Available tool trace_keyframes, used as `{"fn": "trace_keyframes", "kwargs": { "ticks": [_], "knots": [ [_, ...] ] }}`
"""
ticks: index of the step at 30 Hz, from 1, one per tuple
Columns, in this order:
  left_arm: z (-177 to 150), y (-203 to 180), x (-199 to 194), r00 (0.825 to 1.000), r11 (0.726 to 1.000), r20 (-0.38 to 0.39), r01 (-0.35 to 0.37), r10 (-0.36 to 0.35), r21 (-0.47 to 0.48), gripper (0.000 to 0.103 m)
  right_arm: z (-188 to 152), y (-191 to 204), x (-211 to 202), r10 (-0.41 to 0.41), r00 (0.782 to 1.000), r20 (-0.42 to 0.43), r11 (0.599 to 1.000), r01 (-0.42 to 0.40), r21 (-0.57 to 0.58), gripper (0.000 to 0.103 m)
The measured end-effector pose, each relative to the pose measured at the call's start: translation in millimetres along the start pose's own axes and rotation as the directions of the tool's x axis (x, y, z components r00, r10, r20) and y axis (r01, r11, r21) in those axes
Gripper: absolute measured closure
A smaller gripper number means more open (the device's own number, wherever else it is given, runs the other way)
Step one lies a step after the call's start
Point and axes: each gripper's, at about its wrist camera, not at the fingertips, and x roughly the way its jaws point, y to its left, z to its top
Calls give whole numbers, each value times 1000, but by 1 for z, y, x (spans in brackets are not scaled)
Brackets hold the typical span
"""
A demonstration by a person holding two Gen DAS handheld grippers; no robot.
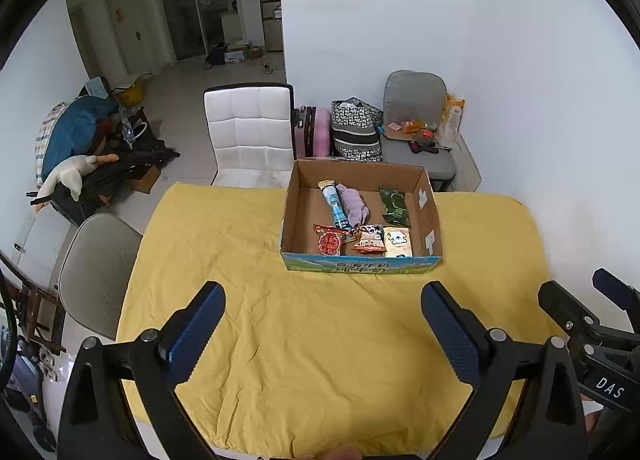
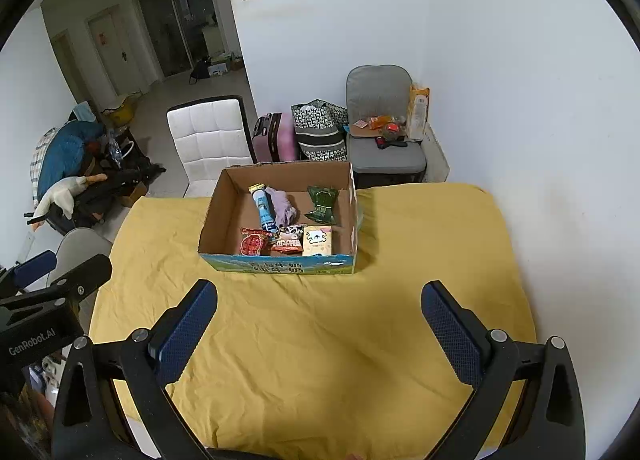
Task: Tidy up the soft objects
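A cardboard box (image 1: 294, 195) (image 2: 212, 211) stands at the far side of the table with the yellow cloth (image 1: 280, 320) (image 2: 320, 332). Inside it lie a blue tube (image 1: 335, 205) (image 2: 264, 208), a purple cloth bundle (image 1: 356, 205) (image 2: 283, 204), a dark green packet (image 1: 394, 205) (image 2: 323, 203), a red packet (image 1: 330, 244) (image 2: 253, 242), a brown snack packet (image 1: 370, 240) (image 2: 289, 242) and a yellow packet (image 1: 398, 242) (image 2: 318, 242). My left gripper (image 1: 322, 332) is open and empty, well short of the box. My right gripper (image 2: 320, 328) is open and empty too, beside the left one.
A white padded chair (image 1: 250, 131) (image 2: 210, 139) stands behind the table, a beige chair (image 1: 98, 272) at its left. A grey armchair (image 1: 416, 119) (image 2: 380, 123) with clutter, a patterned bag (image 1: 356, 129) and a pink suitcase (image 1: 316, 131) stand by the wall.
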Motion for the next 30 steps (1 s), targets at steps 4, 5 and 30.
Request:
{"fn": "trace_keyframes", "kwargs": {
  "ticks": [4, 5, 30],
  "knots": [
    [-2, 0, -1, 1000, 1000, -7, 7, -6, 9, 3, 0, 1, 2, 1, 1000, 3, 1000, -1, -1, 0],
    [-2, -1, 0, 1000, 1000, -9, 10, -9, 12, 3, -1, 0, 1, -1, 1000, 4, 1000, 1, -1, 0],
    [-1, -7, -2, 1000, 1000, 1, 18, -18, 13, 3, -1, 1, 0, -9, 1000, 26, 1000, 9, 13, 0]
  ]
}}
